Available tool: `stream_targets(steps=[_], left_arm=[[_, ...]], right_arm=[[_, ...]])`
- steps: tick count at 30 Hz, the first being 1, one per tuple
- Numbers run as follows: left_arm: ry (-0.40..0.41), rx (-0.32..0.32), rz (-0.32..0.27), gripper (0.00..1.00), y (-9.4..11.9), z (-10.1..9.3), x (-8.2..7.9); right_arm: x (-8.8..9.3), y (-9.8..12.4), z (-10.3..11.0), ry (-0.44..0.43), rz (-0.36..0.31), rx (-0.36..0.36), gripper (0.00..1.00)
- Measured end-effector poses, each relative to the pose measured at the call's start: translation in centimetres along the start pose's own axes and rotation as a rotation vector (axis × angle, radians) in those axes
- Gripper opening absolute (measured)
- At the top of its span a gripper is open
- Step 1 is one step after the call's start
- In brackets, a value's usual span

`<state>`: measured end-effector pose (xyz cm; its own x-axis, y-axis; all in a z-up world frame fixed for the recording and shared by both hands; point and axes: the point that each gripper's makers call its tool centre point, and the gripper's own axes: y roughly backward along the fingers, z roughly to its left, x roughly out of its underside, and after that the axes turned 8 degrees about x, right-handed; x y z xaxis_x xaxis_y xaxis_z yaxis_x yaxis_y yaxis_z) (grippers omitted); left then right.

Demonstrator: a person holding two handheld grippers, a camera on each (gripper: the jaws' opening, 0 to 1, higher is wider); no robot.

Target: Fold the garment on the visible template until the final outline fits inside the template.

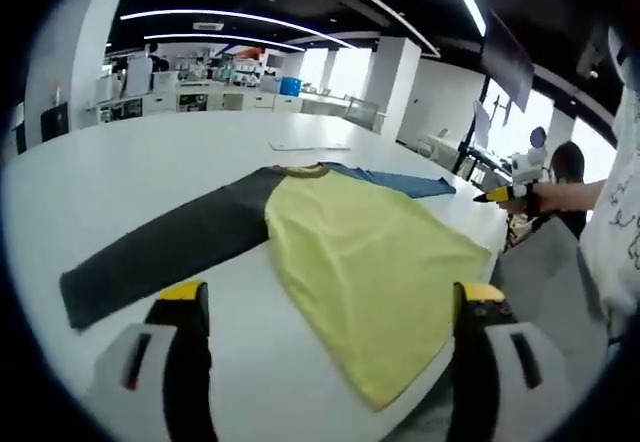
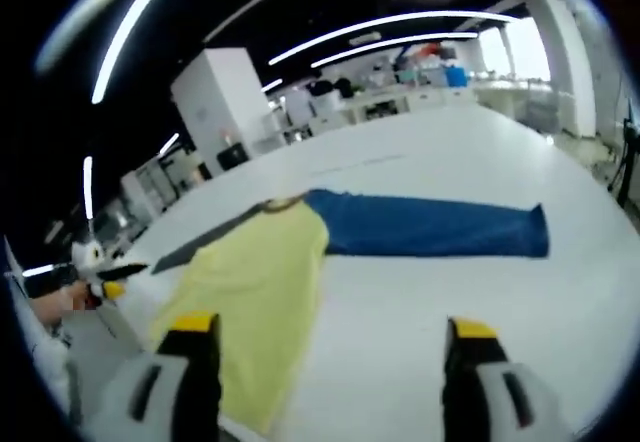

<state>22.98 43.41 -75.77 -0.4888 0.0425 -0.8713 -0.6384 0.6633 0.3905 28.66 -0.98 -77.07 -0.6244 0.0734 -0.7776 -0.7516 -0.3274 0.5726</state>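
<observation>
Left gripper [image 1: 330, 307] released, right gripper [image 2: 330, 337] released, above counter [image 2: 450, 162] near edge. Garment [image 1: 370, 252] flat: yellow body, dark sleeve [image 1: 170, 247], blue sleeve [image 2: 430, 227] outstretched along counter; hem at near edge.

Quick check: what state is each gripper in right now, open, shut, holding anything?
Left gripper: open, holding nothing, jaws spread above the yellow shirt with one dark and one blue sleeve.
Right gripper: open, holding nothing, over the white table.

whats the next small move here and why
Probably bring the left gripper down to the dark sleeve, to fold it over the yellow body. Both sleeves, including the blue sleeve, lie spread flat on the white table, and both grippers are open, holding nothing.
</observation>
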Motion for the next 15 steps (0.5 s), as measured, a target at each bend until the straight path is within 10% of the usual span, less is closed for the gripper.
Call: stream_targets(steps=[15], left_arm=[[0.034,-0.025,-0.098,0.99,0.7,1.1,-1.9]], right_arm=[[-5.8,-2.0,-11.0,-0.049,-0.070,0.222,0.77]])
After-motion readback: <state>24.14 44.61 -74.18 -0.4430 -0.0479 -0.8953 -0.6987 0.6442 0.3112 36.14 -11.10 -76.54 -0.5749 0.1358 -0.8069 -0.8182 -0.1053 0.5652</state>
